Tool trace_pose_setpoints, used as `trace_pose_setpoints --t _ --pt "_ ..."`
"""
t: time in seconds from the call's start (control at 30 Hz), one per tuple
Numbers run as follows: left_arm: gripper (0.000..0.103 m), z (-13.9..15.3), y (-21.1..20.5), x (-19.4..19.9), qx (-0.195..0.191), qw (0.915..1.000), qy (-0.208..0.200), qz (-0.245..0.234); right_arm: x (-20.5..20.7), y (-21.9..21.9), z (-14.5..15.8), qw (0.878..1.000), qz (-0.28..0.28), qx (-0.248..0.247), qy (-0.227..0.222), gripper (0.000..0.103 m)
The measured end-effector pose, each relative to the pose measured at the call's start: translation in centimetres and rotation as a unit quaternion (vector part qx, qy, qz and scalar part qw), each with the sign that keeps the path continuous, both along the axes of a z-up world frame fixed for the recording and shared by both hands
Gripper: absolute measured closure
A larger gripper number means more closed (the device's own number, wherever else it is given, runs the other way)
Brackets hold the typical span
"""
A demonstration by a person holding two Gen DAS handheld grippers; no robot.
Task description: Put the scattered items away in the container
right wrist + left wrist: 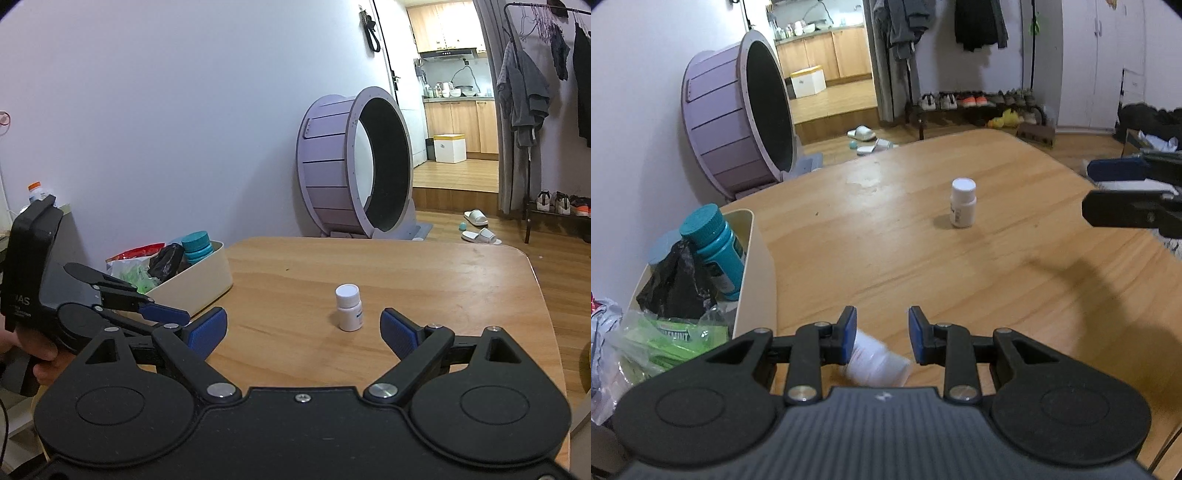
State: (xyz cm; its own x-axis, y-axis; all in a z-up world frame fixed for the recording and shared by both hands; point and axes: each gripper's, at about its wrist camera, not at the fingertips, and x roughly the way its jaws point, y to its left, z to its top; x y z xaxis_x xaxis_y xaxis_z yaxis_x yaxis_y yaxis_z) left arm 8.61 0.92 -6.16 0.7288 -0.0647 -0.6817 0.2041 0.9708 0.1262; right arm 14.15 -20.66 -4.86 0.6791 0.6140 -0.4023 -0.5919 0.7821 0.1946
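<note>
From the left wrist, the left gripper [882,334] hung with its jaws apart over a white bottle [877,363] lying on its side on the wooden table [1015,280], beside the cream container [759,269] holding a teal bottle [714,247].

From the right wrist, the right gripper [303,332] was spread wide and empty, with an upright white pill bottle [349,307] just ahead between its fingers.

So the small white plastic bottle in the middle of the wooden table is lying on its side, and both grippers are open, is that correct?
Not quite. The small white plastic bottle in the middle of the wooden table stands upright, cap on top, as the right wrist view shows. The rest holds: the right gripper and the left gripper are both open.
</note>
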Motion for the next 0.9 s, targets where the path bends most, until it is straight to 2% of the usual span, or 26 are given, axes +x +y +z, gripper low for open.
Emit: trace_pose_setpoints --t 0.13,0.27,0.47,0.63,0.9 --pt "0.072 0.8 0.8 -1.5 -0.020 0.9998 -0.005 0.008 0.0 0.1 -0.1 1.000 0.001 -0.001 0.002 0.013" --pt "0.071 0.6 2.0 -3.4 -0.026 0.9985 -0.003 0.048 0.1 0.5 -0.3 1.000 0.007 -0.005 0.007 0.013" --pt "0.069 0.1 2.9 -4.6 -0.065 0.9942 0.017 0.083 -0.2 0.9 -0.3 1.000 0.015 0.000 0.009 0.013" --pt "0.060 -0.4 1.8 -3.6 -0.060 0.9944 0.010 0.086 -0.6 1.2 0.0 1.000 0.020 -0.003 0.005 0.012" --pt "0.053 -1.8 1.3 -2.2 -0.050 0.9913 0.016 0.120 -0.8 0.7 0.3 1.000 0.013 0.002 0.000 0.012"
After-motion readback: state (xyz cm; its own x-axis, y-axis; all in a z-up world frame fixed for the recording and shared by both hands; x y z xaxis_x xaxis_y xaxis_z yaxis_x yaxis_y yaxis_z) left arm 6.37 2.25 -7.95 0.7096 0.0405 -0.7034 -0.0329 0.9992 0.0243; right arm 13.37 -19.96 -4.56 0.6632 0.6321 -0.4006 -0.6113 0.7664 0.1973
